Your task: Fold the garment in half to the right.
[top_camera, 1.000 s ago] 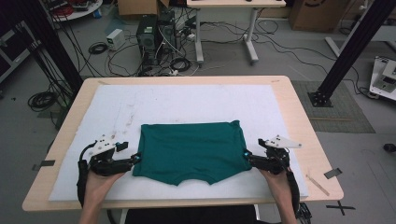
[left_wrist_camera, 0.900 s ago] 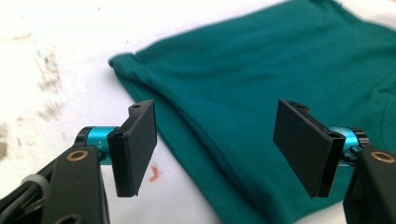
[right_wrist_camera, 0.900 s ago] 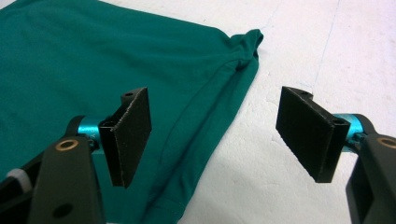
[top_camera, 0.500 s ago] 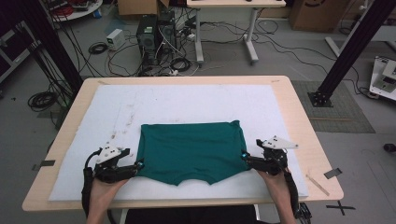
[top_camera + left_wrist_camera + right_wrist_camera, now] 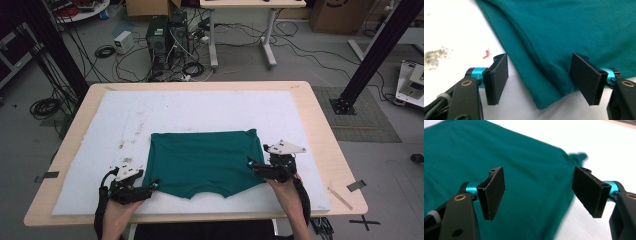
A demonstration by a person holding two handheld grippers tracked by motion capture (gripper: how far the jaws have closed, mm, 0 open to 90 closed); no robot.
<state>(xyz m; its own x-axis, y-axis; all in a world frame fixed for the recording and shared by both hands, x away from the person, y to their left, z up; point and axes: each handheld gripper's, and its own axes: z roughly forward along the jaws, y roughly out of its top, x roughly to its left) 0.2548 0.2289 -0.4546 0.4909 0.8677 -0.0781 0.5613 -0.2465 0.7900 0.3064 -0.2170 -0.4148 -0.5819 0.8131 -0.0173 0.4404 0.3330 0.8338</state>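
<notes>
Shirt [image 5: 202, 161]: teal, lying flat and already folded into a rough rectangle on the white mat [image 5: 200, 110], near your edge of the table [image 5: 320, 125]; neckline notch faces you.
Left gripper [image 5: 152, 185]: your jaws stand wide apart, nothing pinched. In the left gripper view the near left corner of the cloth [image 5: 546, 100] sits between the pads [image 5: 499, 77], not pressed.
Right gripper [image 5: 251, 165]: jaws spread wide too, hovering over the right edge of the shirt [image 5: 524, 182]; pads [image 5: 494, 190] clear of the fabric, no hold.
Done: shirt laid out, side folds look finished, edges fairly square.
Left: grab on both sides not yet made, so the next fold is all ahead of you, by my read.
Watch: right gripper sits farther up the edge than the left; level them before you pinch, or the fold likely goes skewed.
</notes>
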